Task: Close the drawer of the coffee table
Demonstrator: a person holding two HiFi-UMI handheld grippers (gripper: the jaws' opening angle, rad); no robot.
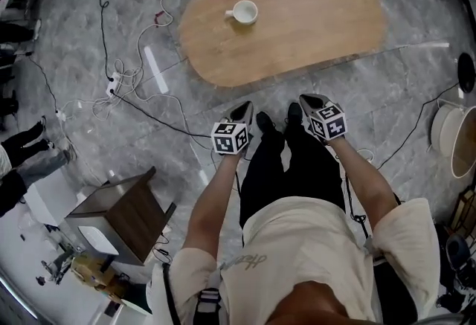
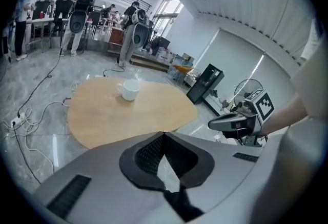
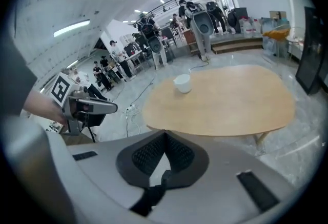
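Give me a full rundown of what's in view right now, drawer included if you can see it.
coffee table: one, light wood, oval, on the grey floor ahead of the person; no drawer shows in any view
cup: one, white, on the table top towards its left end
cables: several, black and white, on the floor left of the table
side table: one, dark brown, on the floor at the person's left
round container: one, pale, at the right edge of the head view
bystanders: several, at the far side of the room
left gripper: one, grey, shut, empty, short of the table
right gripper: one, grey, shut, empty, beside the left
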